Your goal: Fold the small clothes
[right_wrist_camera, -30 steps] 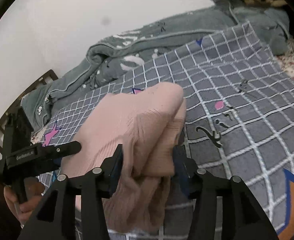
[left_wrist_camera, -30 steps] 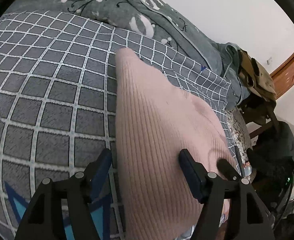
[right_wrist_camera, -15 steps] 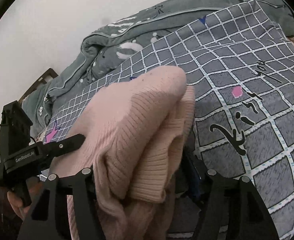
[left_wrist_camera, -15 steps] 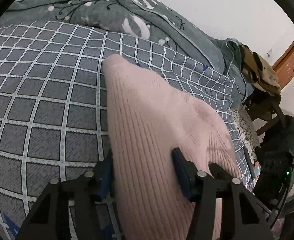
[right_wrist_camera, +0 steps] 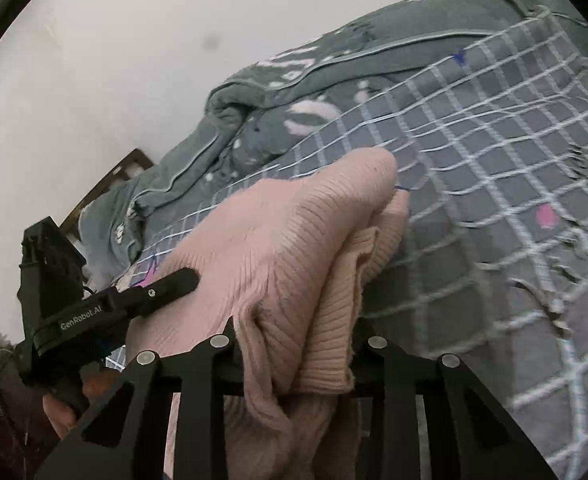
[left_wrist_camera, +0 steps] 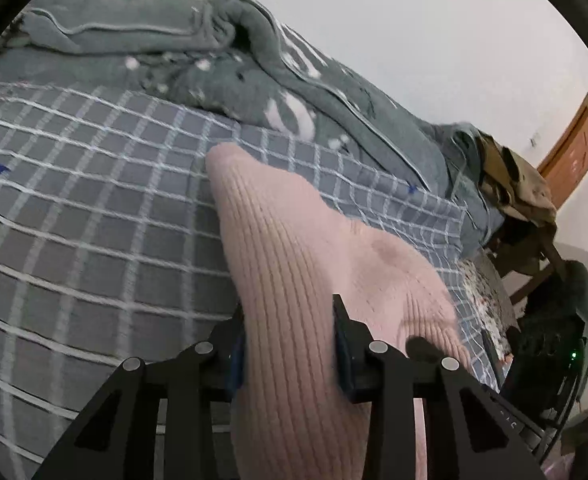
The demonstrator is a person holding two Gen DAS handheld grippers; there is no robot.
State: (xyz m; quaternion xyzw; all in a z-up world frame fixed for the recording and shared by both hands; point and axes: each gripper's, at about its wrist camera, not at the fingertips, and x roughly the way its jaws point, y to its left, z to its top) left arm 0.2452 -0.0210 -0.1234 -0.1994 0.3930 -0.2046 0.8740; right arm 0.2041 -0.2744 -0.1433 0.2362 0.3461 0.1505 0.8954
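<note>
Right gripper (right_wrist_camera: 294, 344) jaws just closed, pinching bunched pink sweater (right_wrist_camera: 277, 248) over checked bedspread (right_wrist_camera: 494, 208).

sweater (left_wrist_camera: 294, 264) on checked bedspread (left_wrist_camera: 93, 240) | blanket (left_wrist_camera: 253, 80) behind

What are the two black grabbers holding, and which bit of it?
Both hold the pink ribbed sweater. The left gripper has just closed on its near edge; the right gripper has just closed on bunched folds, cuff included.
</note>
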